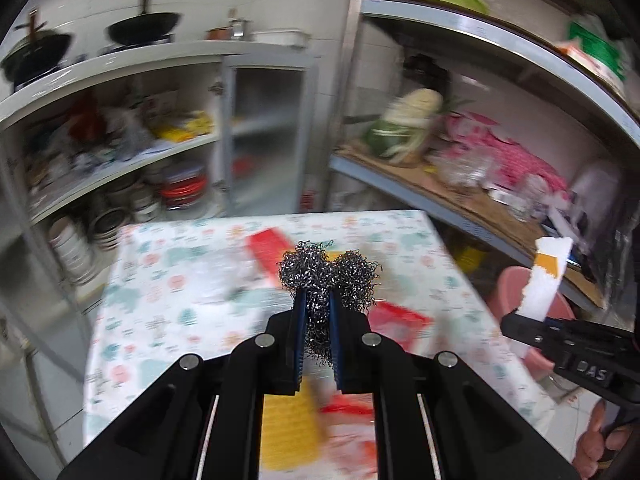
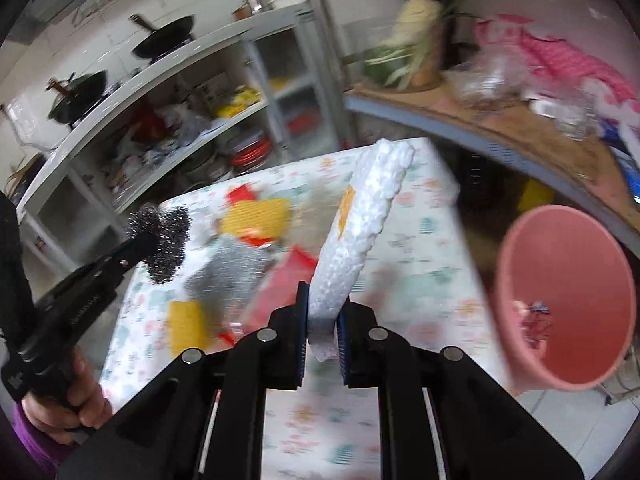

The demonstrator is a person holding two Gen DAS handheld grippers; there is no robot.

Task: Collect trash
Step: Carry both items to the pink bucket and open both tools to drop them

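Observation:
My left gripper [image 1: 318, 304] is shut on a grey steel wool scourer [image 1: 330, 276] and holds it above the patterned table [image 1: 168, 280]. It also shows at the left of the right wrist view [image 2: 138, 246], with the scourer [image 2: 164, 244]. My right gripper [image 2: 323, 304] is shut on a white foam strip [image 2: 360, 224] with an orange patch, held above the table's right side; the strip [image 1: 546, 276] shows at the right of the left wrist view. A pink bin [image 2: 568, 300] stands on the floor to the right of the table, some scraps inside.
Red, yellow and silver wrappers [image 2: 256, 224] lie blurred on the table. Open shelves with pans and dishes [image 1: 120, 152] stand behind it. A shelf with cabbage and bags [image 1: 440, 148] runs along the right, above the bin [image 1: 516, 292].

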